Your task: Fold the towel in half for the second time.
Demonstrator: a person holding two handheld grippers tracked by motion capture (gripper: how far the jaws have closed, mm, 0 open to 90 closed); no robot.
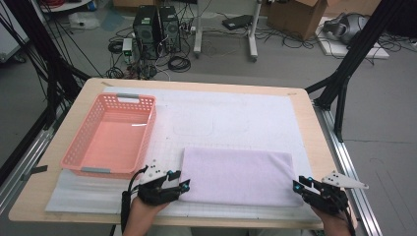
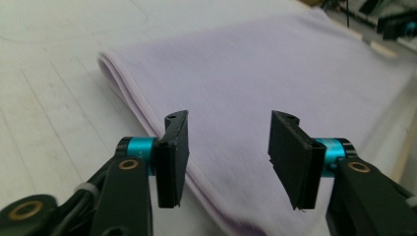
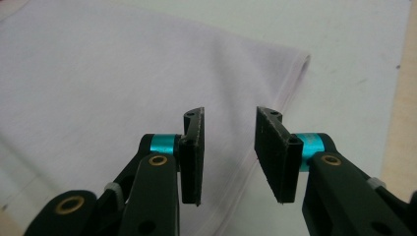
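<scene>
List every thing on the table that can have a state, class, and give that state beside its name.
Lilac cloth: folded, lying flat on the white mat.
Pink basket: upright, empty.
Left gripper: open over the cloth's left edge, gripping nothing.
Right gripper: open over the cloth's right edge, gripping nothing.

Both grippers, the left gripper (image 1: 183, 185) and right gripper (image 1: 297, 186), were black with turquoise collars, brass-coloured screws and flat black pads (image 2: 176, 157); a grey three-cornered plate (image 1: 344, 180) topped the right.

Left gripper (image 1: 181, 181), right gripper (image 1: 298, 186) — jaws apart.
</scene>
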